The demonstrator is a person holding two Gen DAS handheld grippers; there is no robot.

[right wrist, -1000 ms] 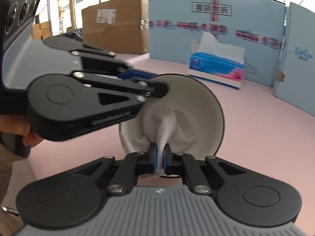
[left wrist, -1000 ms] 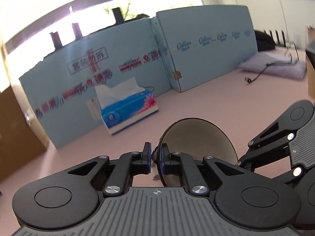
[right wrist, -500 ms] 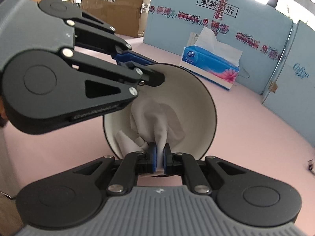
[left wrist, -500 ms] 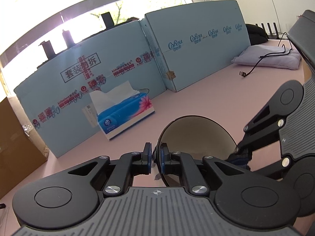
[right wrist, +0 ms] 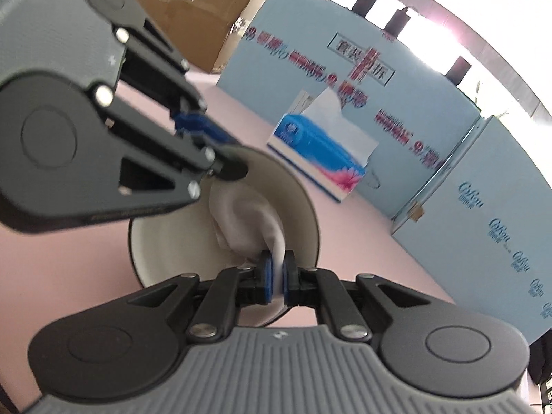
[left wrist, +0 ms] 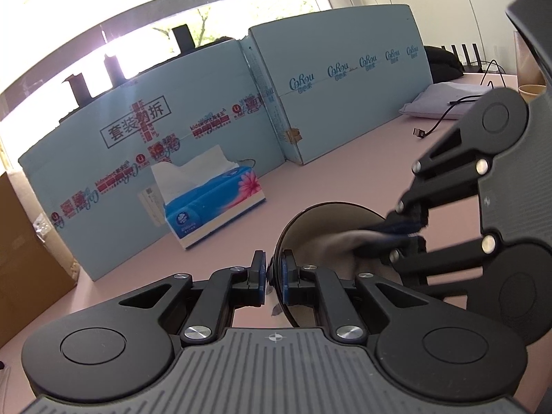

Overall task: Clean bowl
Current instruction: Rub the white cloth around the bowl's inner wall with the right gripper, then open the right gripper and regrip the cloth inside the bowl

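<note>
Left gripper [left wrist: 274, 277] pinches the dark-rimmed cream bowl [right wrist: 165, 241] at frame centre; right gripper [right wrist: 278, 281] clamps a white crumpled tissue [right wrist: 252, 220] inside it.

Bare pink counter [left wrist: 345, 179] open from 12 to 2 o'clock, tissue box [left wrist: 210, 203] standing at 11, blue cardboard panels [left wrist: 338, 79] walling the far edge, cable [left wrist: 445, 117] lying at 2.
</note>
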